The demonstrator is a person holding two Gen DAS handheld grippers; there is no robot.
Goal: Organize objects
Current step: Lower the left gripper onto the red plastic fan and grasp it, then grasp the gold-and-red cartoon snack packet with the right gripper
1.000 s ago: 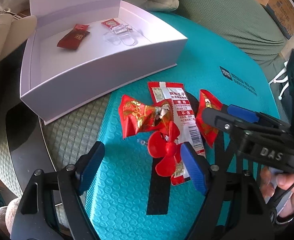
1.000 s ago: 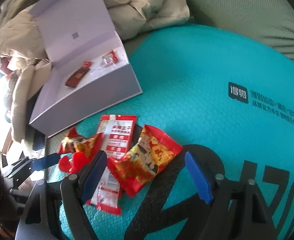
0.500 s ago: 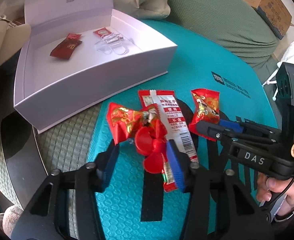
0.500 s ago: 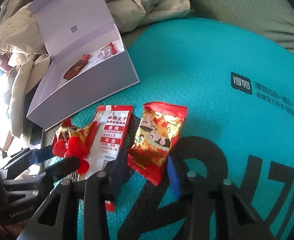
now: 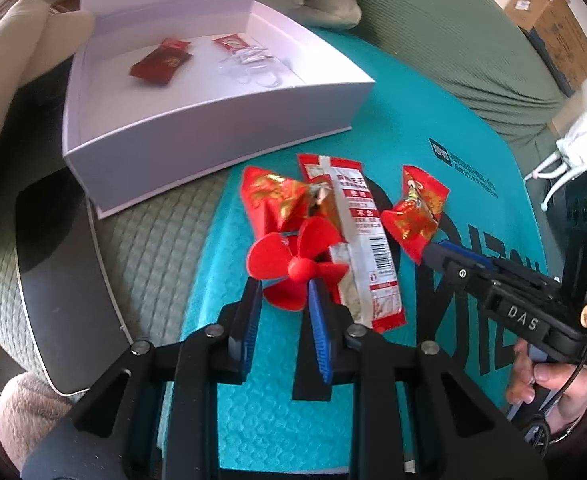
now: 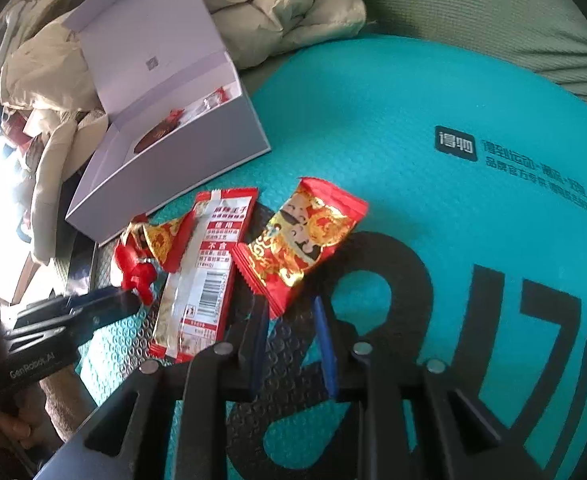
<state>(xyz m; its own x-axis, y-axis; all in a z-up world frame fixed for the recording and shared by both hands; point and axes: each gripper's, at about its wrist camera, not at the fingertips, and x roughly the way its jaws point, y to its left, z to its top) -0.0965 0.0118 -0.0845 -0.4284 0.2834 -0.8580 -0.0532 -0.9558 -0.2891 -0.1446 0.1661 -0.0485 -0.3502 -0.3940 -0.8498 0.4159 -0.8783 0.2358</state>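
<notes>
Left wrist view: the left claw sits at lower centre, its blue pads pinching the lower blades of a red plastic propeller. The propeller lies on a teal bubble mailer, overlapping a red and gold candy packet and the edge of a long white and red snack sachet. At centre right, the right claw reaches in from the right edge, its tips closed on the lower corner of a second red and gold candy packet, which is tilted up off the mailer. In the upper left stands an open white box, lid raised; inside it lie a dark red packet, a small red packet and some clear plastic pieces.

Right wrist view: the right claw occupies lower centre, its fingers drawn close together on the near corner of the candy packet. The snack sachet lies just left of it. At left, the left claw holds the propeller. The box appears in the upper left, with a crumpled beige quilt beyond it.
</notes>
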